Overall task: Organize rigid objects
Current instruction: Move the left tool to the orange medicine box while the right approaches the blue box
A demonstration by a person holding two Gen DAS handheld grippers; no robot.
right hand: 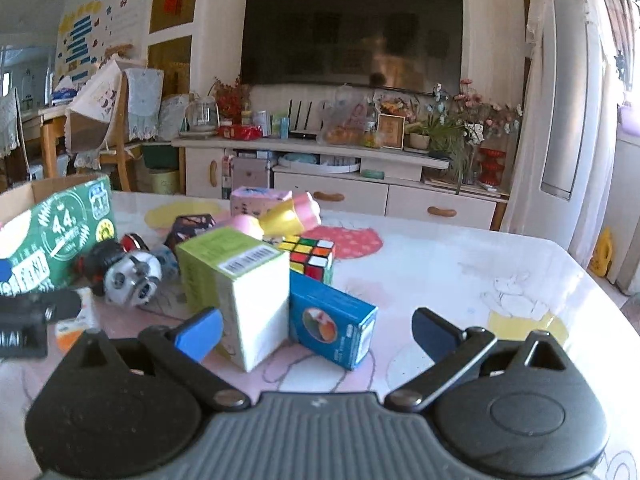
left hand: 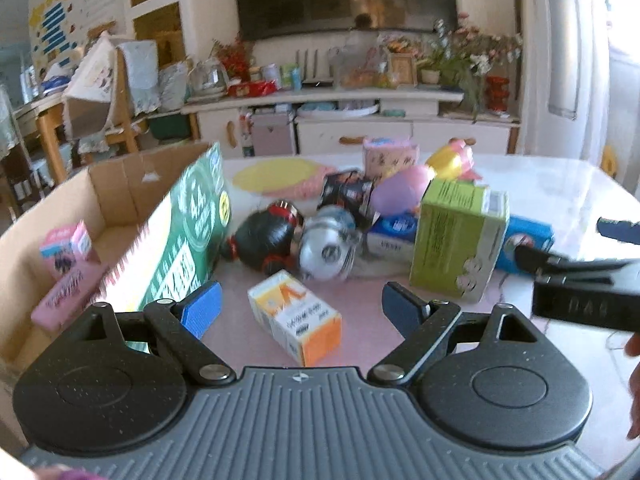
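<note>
My left gripper (left hand: pixel 300 312) is open, its blue fingers straddling an orange-and-white box (left hand: pixel 294 322) that lies on the table. To its left stands an open cardboard box (left hand: pixel 120 184) with a green printed side; a pink carton (left hand: pixel 66 248) and a flat pink pack (left hand: pixel 66 296) sit inside. My right gripper (right hand: pixel 316 332) is open over a blue box (right hand: pixel 332 320) lying flat beside an upright green-and-white box (right hand: pixel 236 284). Behind those are a Rubik's cube (right hand: pixel 312 256), a black-and-silver toy (right hand: pixel 120 272), and a pink-and-yellow toy (right hand: pixel 292 212).
The table (right hand: pixel 460 264) has a pale patterned cover, with bare room on its right half. A pink patterned box (left hand: pixel 390 156) and a small dark box (left hand: pixel 346 190) lie at the back of the pile. Behind the table stand a white cabinet and a television.
</note>
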